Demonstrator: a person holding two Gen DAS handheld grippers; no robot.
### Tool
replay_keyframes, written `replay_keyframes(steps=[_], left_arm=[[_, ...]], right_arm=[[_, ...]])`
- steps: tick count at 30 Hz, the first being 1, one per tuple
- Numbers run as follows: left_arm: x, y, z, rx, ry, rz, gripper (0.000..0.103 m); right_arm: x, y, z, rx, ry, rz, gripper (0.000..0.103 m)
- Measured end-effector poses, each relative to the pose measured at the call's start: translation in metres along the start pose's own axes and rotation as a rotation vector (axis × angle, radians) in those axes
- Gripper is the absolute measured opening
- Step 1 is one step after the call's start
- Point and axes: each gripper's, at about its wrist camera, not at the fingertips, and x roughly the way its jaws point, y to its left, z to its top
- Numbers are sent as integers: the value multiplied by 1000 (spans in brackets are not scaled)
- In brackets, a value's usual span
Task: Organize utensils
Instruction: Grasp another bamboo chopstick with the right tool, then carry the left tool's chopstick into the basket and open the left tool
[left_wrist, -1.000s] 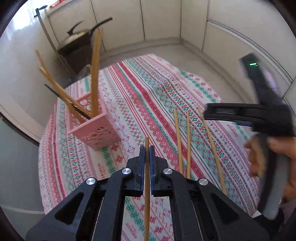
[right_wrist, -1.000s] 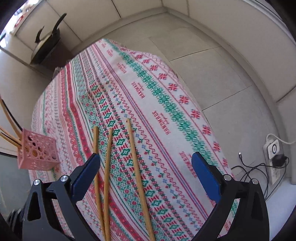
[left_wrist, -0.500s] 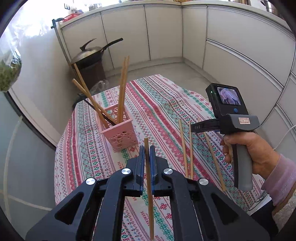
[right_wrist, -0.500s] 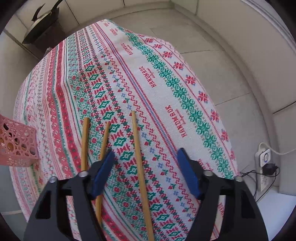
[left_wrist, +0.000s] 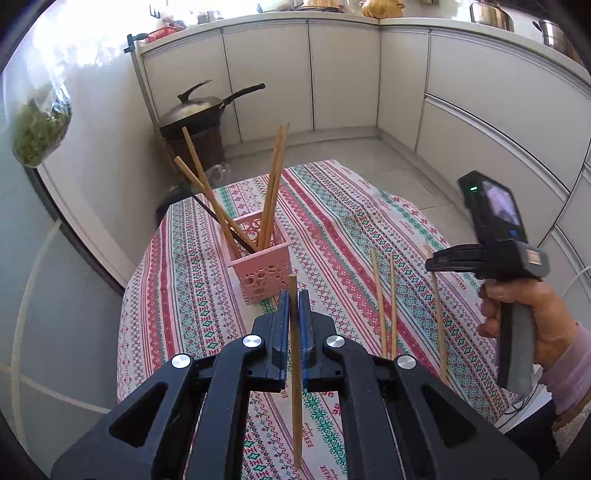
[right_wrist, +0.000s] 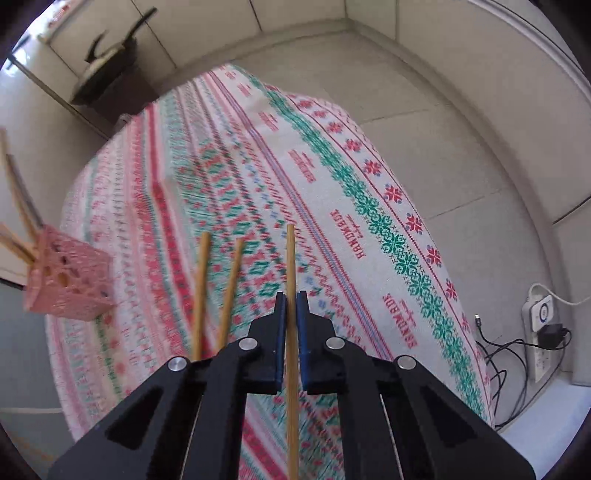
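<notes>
My left gripper (left_wrist: 291, 297) is shut on a wooden chopstick (left_wrist: 294, 354), held above the tablecloth just in front of the pink holder (left_wrist: 260, 267), which has several chopsticks standing in it. My right gripper (right_wrist: 291, 297) is shut on another wooden chopstick (right_wrist: 291, 332), the rightmost of those at the table's right side. Two more chopsticks (right_wrist: 216, 291) lie on the cloth to its left; they also show in the left wrist view (left_wrist: 386, 299). The pink holder also shows in the right wrist view (right_wrist: 64, 282) at far left. The right gripper also shows in the left wrist view (left_wrist: 430, 264).
A patterned tablecloth (left_wrist: 332, 206) covers the small table. A wok with lid (left_wrist: 195, 110) stands on a stand behind it. White cabinets (left_wrist: 332, 74) line the walls. A power strip with cables (right_wrist: 541, 325) lies on the floor at right.
My right gripper has shut on the rightmost chopstick; it was open around it before. My left gripper has lifted and pulled back with its chopstick, so the holder looks farther off.
</notes>
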Motion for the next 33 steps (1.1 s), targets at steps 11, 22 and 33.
replay_keyframes(steps=[11, 22, 33], left_arm=[[-40, 22, 5, -82, -89, -28, 4], [-1, 27, 20, -124, 78, -143, 4], [180, -37, 5, -29, 464, -49, 29]], right_arm=[[-140, 29, -41, -129, -240, 212, 6], [-198, 40, -36, -125, -350, 315, 6], [-174, 2, -20, -32, -302, 300, 6]])
